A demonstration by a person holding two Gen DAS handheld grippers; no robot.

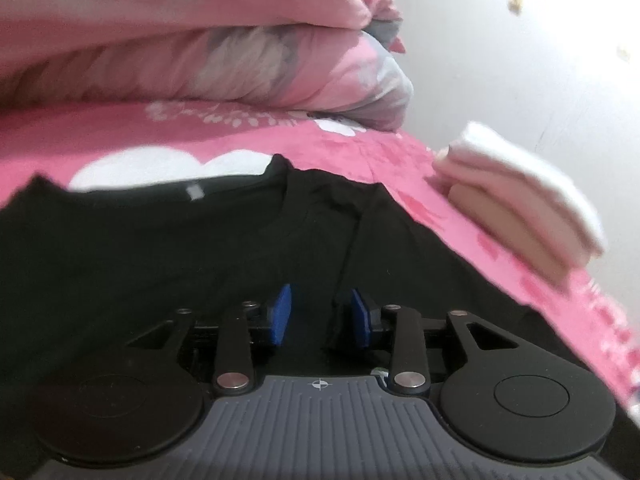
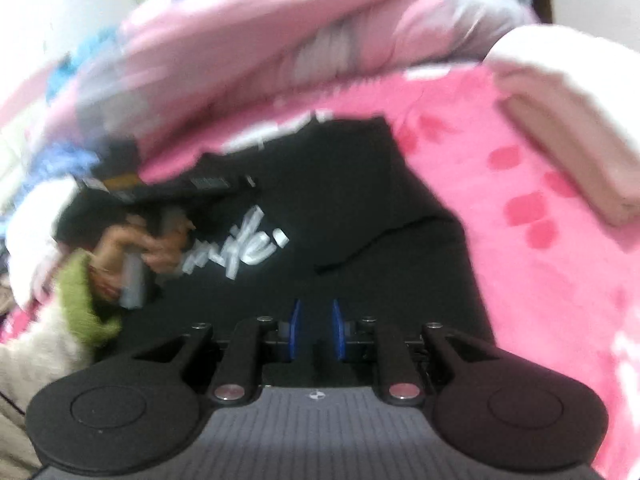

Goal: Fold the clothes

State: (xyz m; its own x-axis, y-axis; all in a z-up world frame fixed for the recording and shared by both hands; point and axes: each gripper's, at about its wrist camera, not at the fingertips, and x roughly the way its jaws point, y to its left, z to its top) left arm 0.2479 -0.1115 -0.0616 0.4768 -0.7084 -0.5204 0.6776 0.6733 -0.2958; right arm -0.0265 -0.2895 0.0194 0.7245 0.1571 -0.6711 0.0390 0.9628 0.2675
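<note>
The black T-shirt (image 1: 168, 248) lies spread on the pink bed (image 1: 360, 160) straight ahead of and under both my claws, its collar at the far edge from my left claw (image 1: 320, 316). That claw sits low over the cloth with its blue pads parted; dark fabric shows in the gap, but I cannot tell whether the pads pinch it. My right claw (image 2: 316, 330) hangs over the printed front, its pads only narrowly apart with nothing clearly caught between them. The white lettering (image 2: 240, 252) is ahead and to its left, and beyond that my left hand (image 2: 148, 248) in its green cuff works the other tool.

To fold well, I judge each claw should bite a single edge of the shirt, not a bunched ridge, and both should lift together so the panel carries over flat. A crease runs ahead of my right claw; I would smooth it first. The folded pale clothes (image 1: 520, 200) sit off to my left claw's right, well apart, so the sweep should stay clear of them.
</note>
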